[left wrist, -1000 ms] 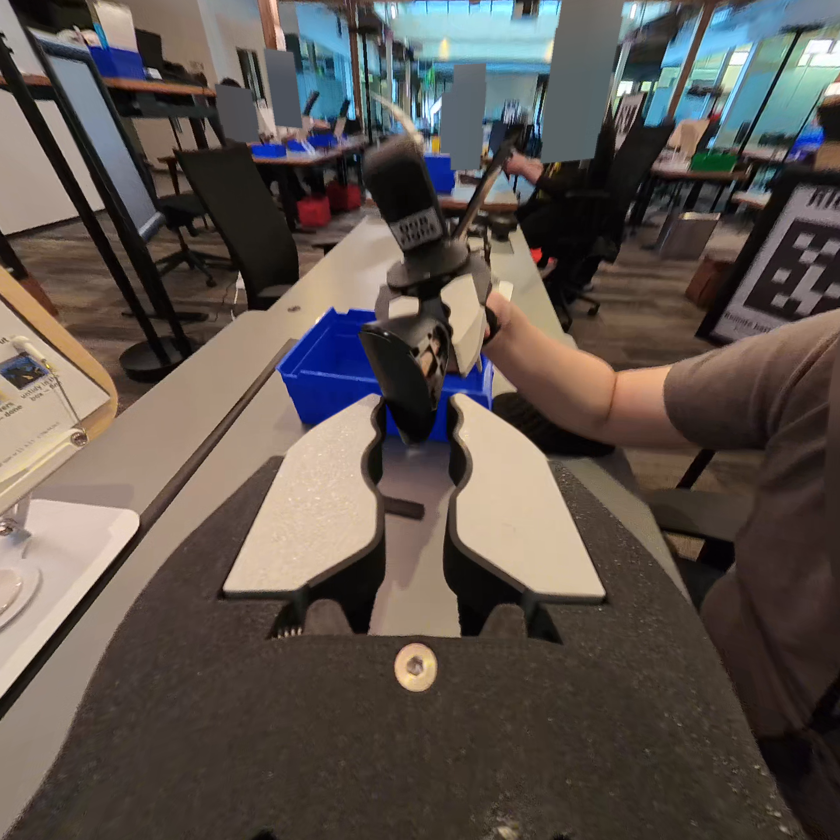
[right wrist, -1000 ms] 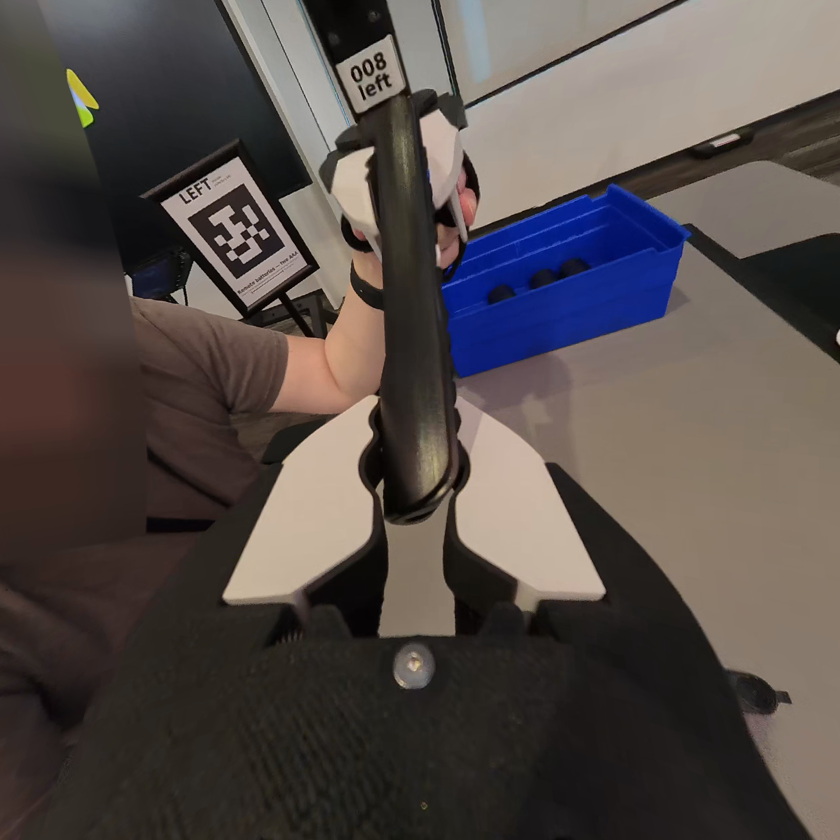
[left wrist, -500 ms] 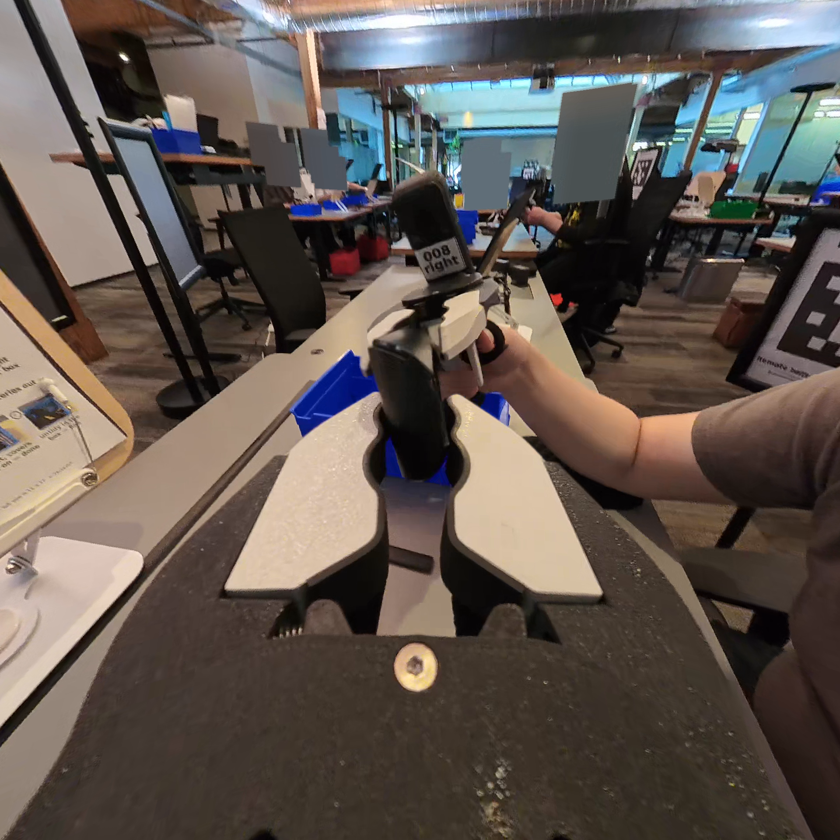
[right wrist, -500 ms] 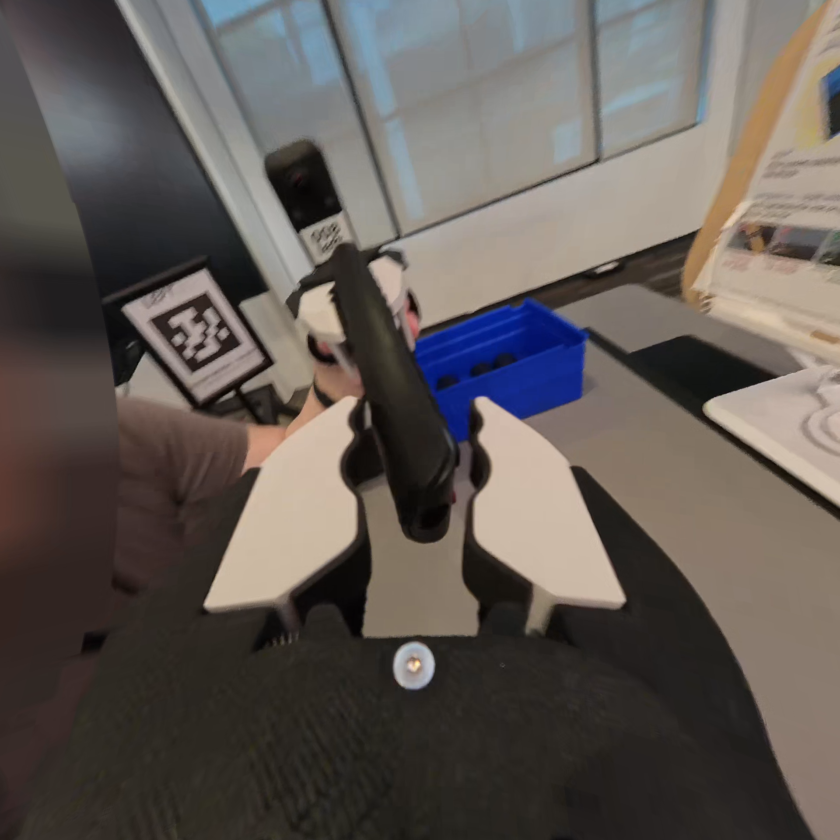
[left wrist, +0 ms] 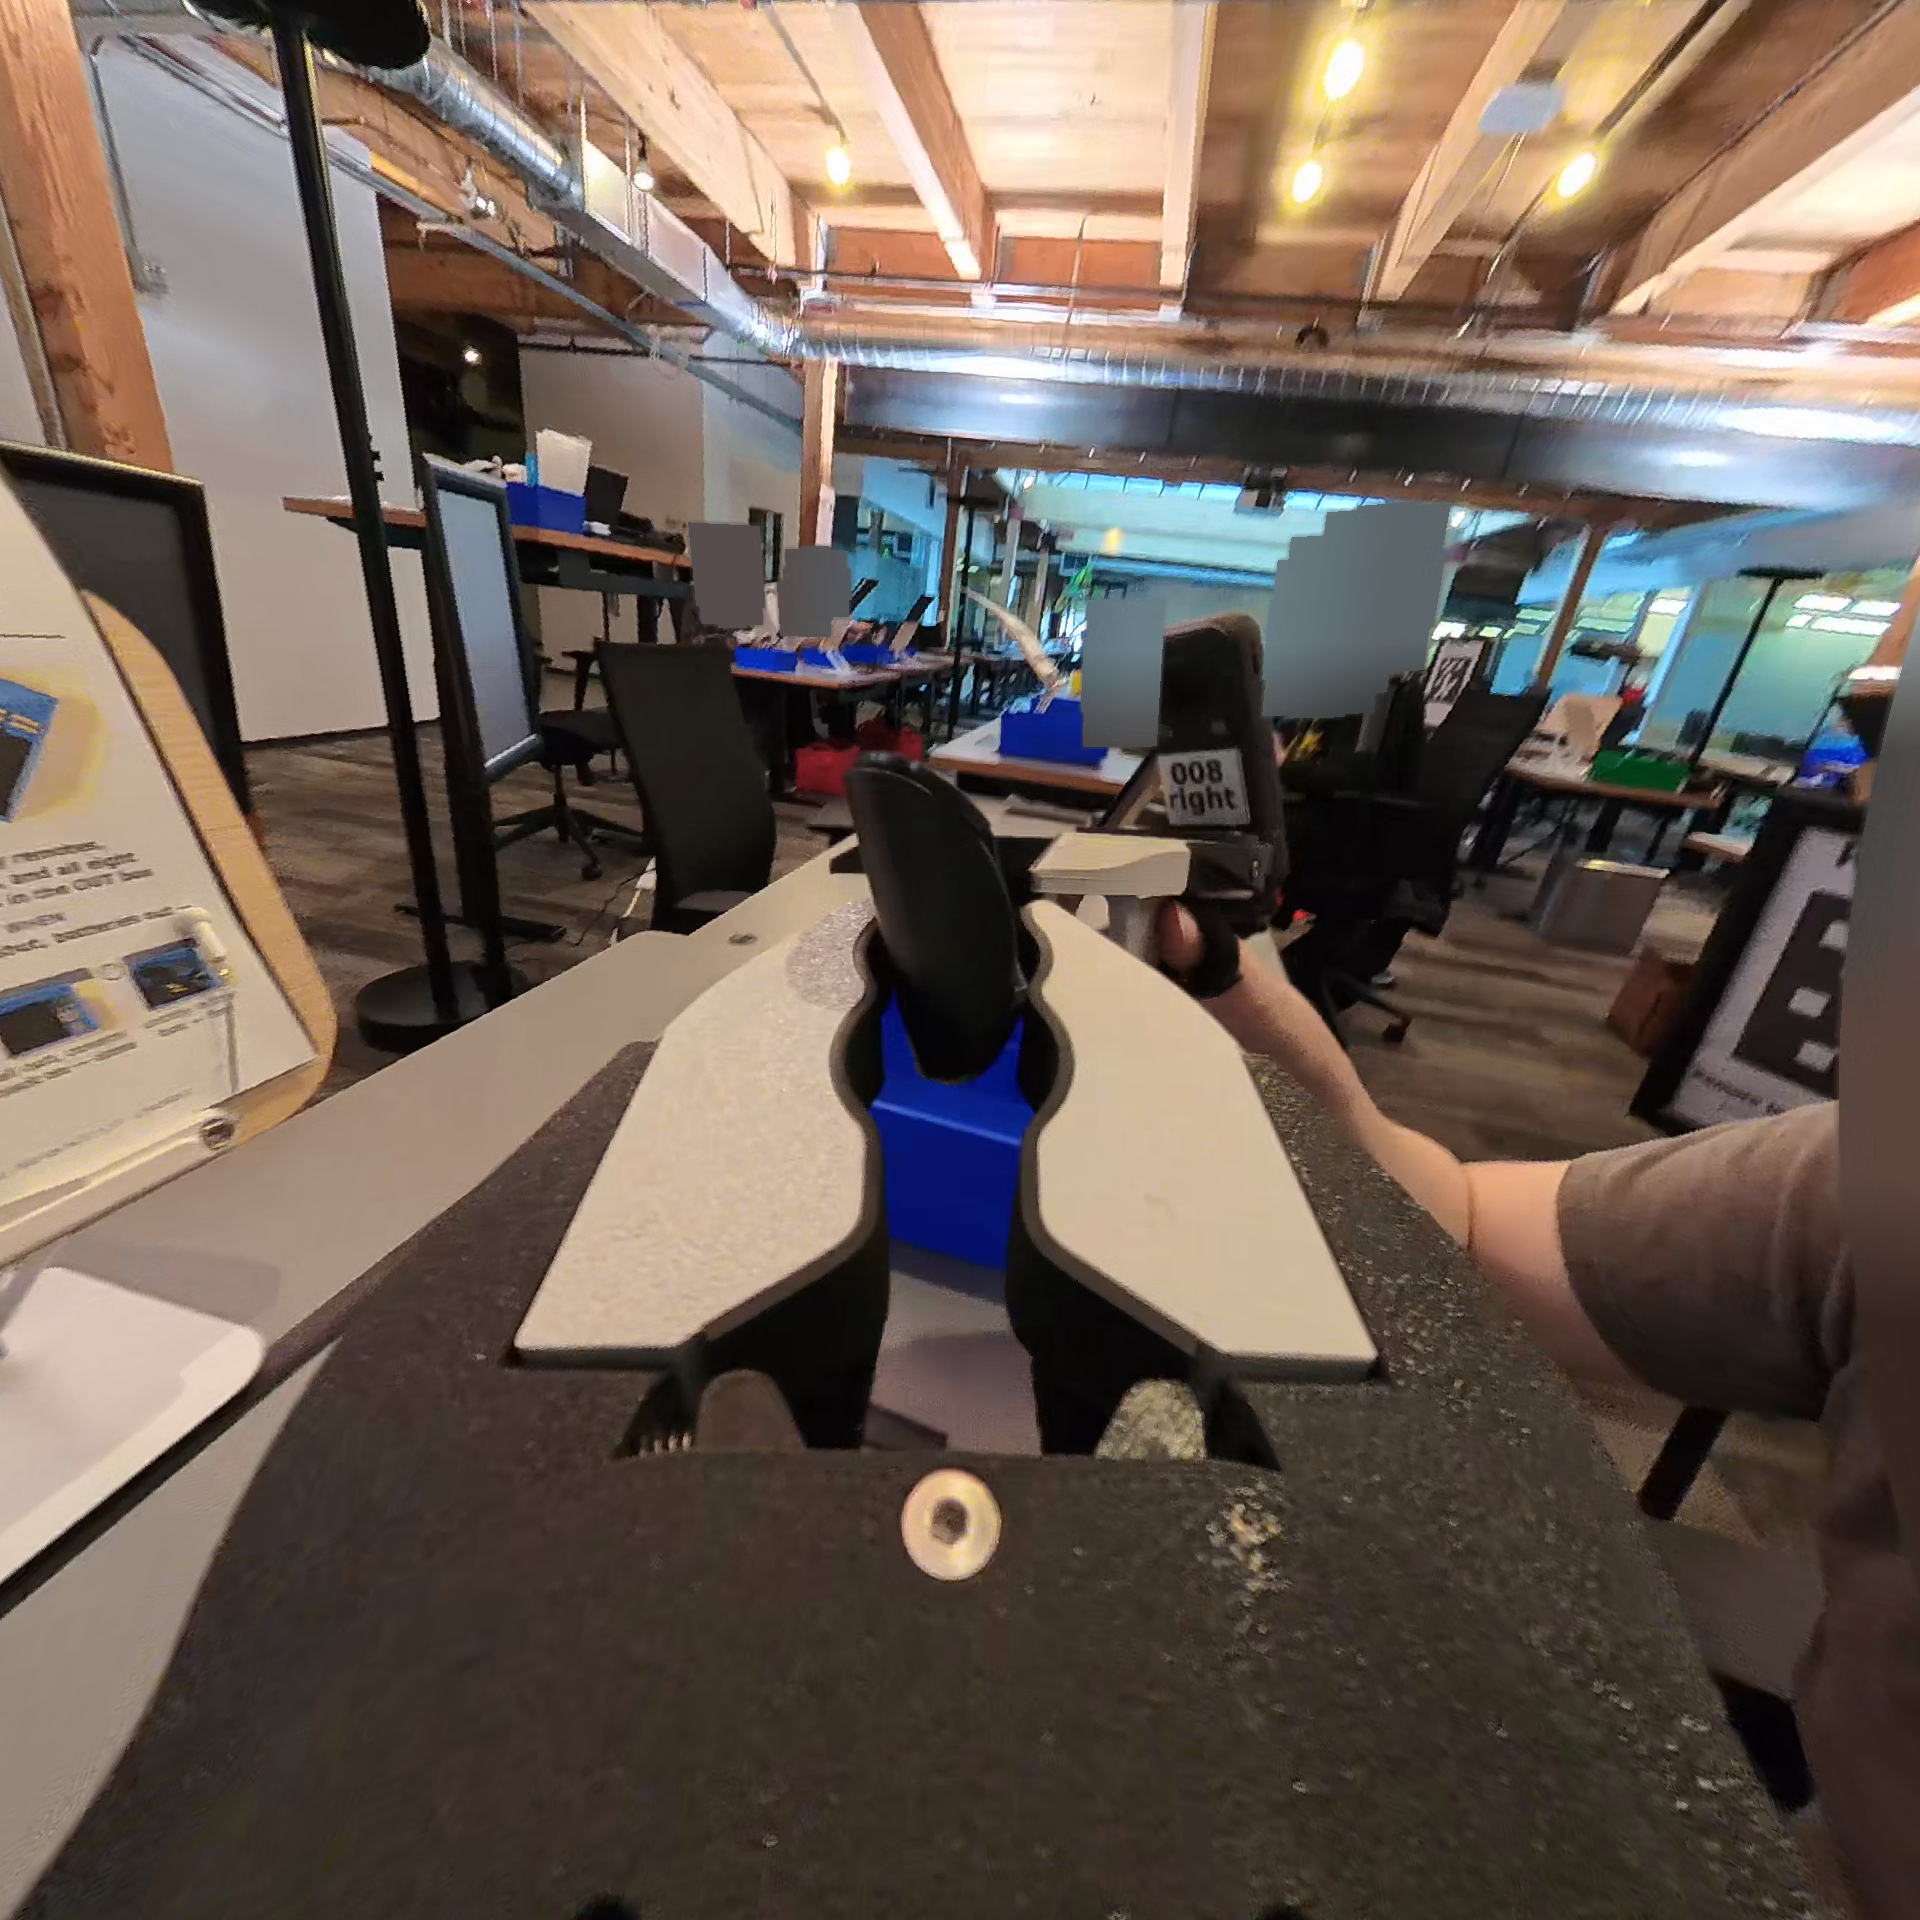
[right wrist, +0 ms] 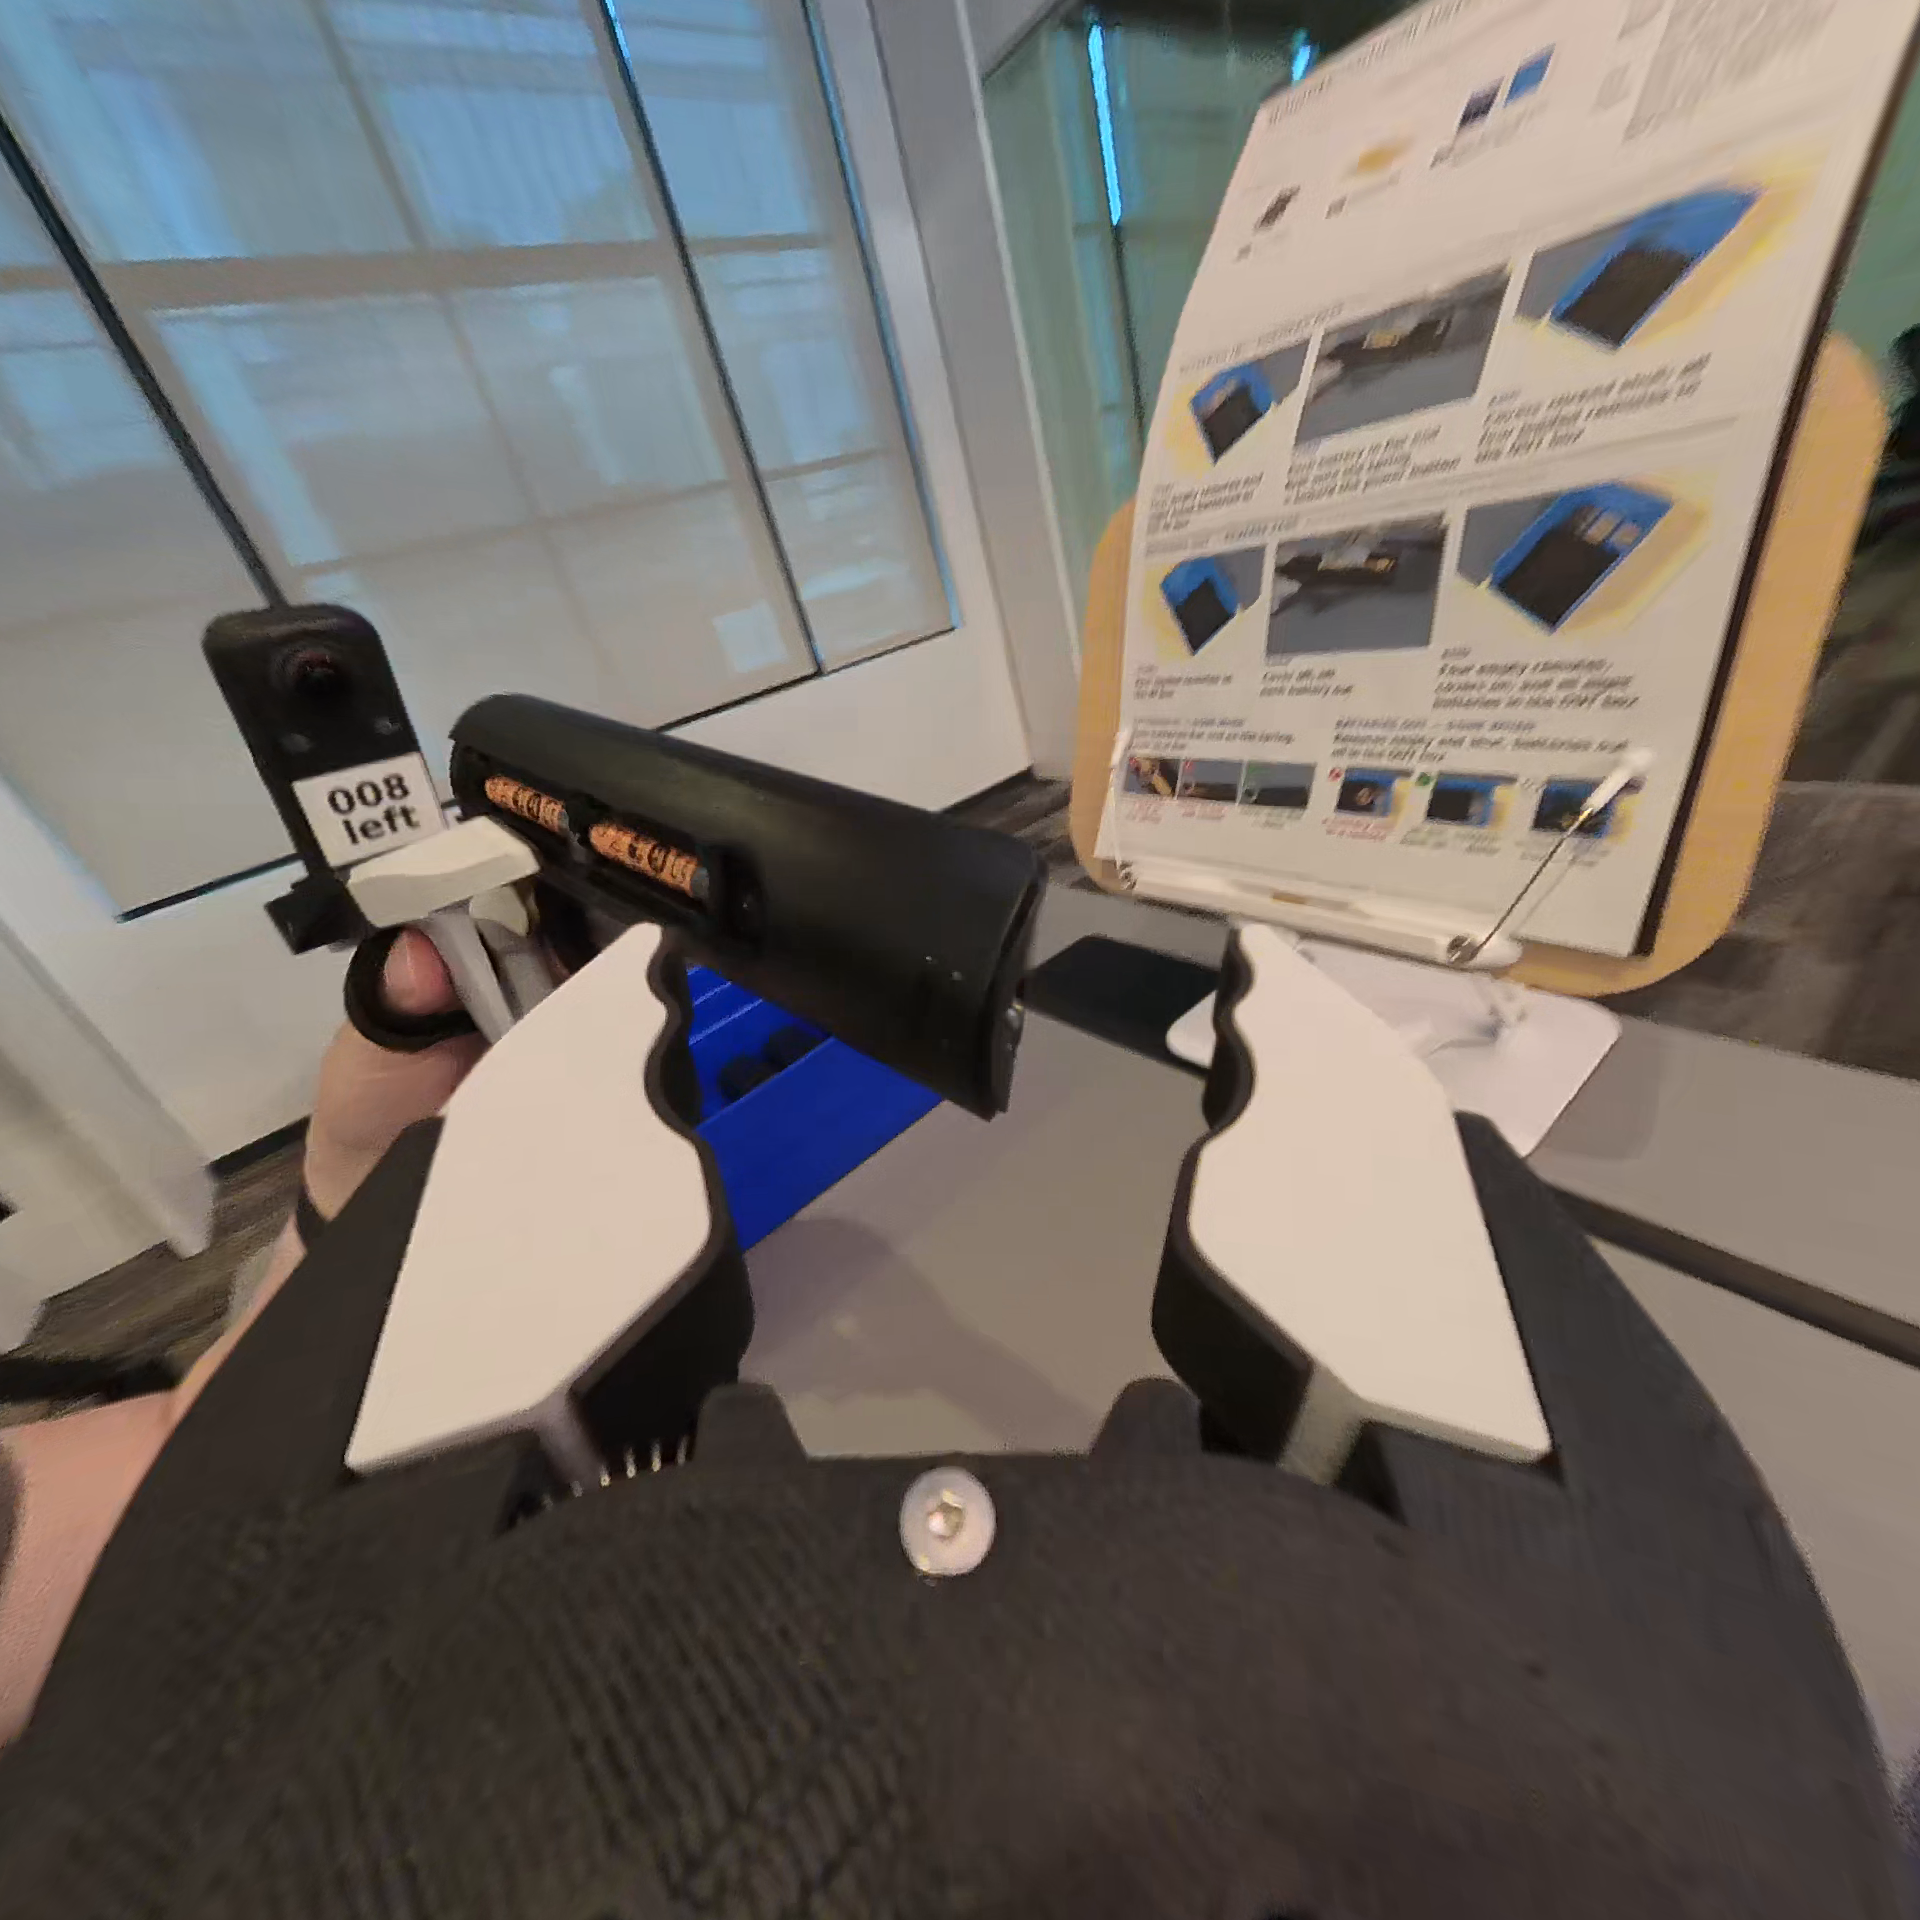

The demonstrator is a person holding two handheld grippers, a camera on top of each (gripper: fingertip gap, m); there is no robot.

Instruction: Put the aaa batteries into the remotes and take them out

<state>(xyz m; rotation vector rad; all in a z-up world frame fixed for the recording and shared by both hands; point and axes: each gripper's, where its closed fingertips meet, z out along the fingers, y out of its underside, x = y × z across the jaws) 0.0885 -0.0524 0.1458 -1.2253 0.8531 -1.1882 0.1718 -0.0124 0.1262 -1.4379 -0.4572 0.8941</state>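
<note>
My left gripper (left wrist: 943, 940) is shut on one end of a black remote (left wrist: 935, 914) and holds it up above the grey table. In the right wrist view the remote (right wrist: 862, 894) lies slanted, its battery bay open, with two orange-brown batteries (right wrist: 644, 854) seated in it. The left gripper (right wrist: 468, 873) clamps its far end there. My right gripper (right wrist: 956, 966) is open, its fingers wide apart on either side of the remote's near end, not touching it. It also shows in the left wrist view (left wrist: 1117, 868), to the right of the remote.
A blue bin (right wrist: 821, 1117) with dark round items stands on the table below the remote; it shows between my left fingers (left wrist: 945, 1153). An instruction sheet on a wooden stand (right wrist: 1455, 520) stands at the right. A person's arm (left wrist: 1382, 1164) reaches in. Office chairs and desks are behind.
My right gripper has opened and let go of the remote. The left gripper has turned the remote so that its open battery bay faces the right wrist camera. Both views have tilted upward.
</note>
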